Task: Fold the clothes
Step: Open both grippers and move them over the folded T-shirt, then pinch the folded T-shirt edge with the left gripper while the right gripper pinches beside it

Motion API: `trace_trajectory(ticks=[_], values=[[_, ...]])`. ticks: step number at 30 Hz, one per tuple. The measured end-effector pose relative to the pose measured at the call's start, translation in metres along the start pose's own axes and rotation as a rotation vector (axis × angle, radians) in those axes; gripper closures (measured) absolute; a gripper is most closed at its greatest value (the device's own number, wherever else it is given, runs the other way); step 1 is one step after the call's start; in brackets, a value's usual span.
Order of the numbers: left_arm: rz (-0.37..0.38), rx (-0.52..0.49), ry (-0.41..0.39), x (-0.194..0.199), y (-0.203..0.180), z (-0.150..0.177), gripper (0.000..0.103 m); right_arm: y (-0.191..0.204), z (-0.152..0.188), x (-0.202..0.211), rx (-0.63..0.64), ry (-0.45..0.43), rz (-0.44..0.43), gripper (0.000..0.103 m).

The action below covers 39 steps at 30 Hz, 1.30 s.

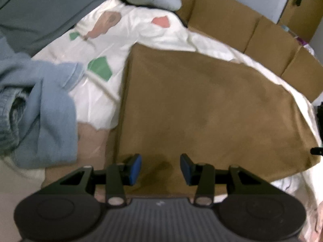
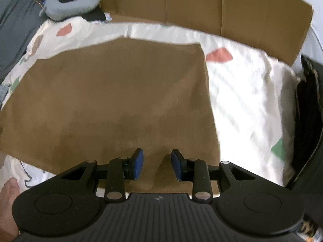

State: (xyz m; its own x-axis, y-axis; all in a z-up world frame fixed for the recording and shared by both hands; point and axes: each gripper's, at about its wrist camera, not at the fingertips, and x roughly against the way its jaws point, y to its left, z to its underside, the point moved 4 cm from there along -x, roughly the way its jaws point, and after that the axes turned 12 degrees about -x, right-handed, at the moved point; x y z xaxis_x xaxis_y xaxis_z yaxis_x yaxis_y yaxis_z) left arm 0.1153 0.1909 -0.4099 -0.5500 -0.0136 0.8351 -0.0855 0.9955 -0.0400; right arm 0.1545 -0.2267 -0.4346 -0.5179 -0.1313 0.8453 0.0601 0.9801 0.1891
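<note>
Two parted, empty tools, left hand-held gripper [image 1: 160,169] and right hand-held gripper [image 2: 157,165], hover above the brown cloth's [image 1: 201,104] near edge.

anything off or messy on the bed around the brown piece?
Mostly tidy. The flat brown cloth lies smooth and squared on the white patterned sheet. The one untidy thing is a crumpled light-blue garment, bunched in a heap left of it in the left wrist view, unfolded. No spills or damage visible.

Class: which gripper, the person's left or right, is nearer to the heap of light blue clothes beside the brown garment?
Left. The left gripper hangs over the brown garment near its edge, with the light blue clothes heaped just beyond. The right gripper is over the garment's opposite side, far from that heap.
</note>
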Motion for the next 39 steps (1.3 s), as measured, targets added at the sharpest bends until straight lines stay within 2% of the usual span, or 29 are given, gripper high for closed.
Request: trace_trajectory(ticks=[5, 8, 11, 14, 17, 21, 25, 33, 39], values=[[-0.025, 0.073, 0.040, 0.000, 0.021, 0.020, 0.060, -0.019, 0.011, -0.009, -0.033, 0.022, 0.052, 0.066], [-0.071, 0.110, 0.069, 0.003, 0.034, 0.029, 0.059, -0.032, 0.015, -0.007, -0.048, 0.011, 0.101, 0.066], [-0.103, 0.144, 0.090, 0.008, 0.047, 0.038, 0.059, -0.045, 0.017, -0.004, -0.084, 0.014, 0.105, 0.066], [-0.123, 0.156, 0.100, 0.015, 0.055, 0.043, 0.060, -0.055, 0.018, 0.001, -0.094, 0.013, 0.167, 0.066], [-0.132, 0.172, 0.091, 0.025, 0.060, 0.044, 0.060, -0.068, 0.018, 0.010, -0.162, 0.007, 0.163, 0.066], [-0.108, 0.221, 0.054, 0.038, 0.062, 0.043, 0.060, -0.079, 0.020, 0.023, -0.246, -0.005, 0.122, 0.066], [-0.047, 0.314, 0.029, 0.041, 0.060, 0.045, 0.058, -0.085, 0.026, 0.029, -0.344, -0.004, 0.049, 0.066], [0.110, 0.517, -0.017, 0.021, 0.054, 0.060, 0.058, -0.093, 0.043, 0.013, -0.582, 0.016, -0.100, 0.065], [0.167, 0.646, -0.043, 0.001, 0.058, 0.071, 0.058, -0.103, 0.048, -0.004, -0.720, 0.002, -0.181, 0.064]])
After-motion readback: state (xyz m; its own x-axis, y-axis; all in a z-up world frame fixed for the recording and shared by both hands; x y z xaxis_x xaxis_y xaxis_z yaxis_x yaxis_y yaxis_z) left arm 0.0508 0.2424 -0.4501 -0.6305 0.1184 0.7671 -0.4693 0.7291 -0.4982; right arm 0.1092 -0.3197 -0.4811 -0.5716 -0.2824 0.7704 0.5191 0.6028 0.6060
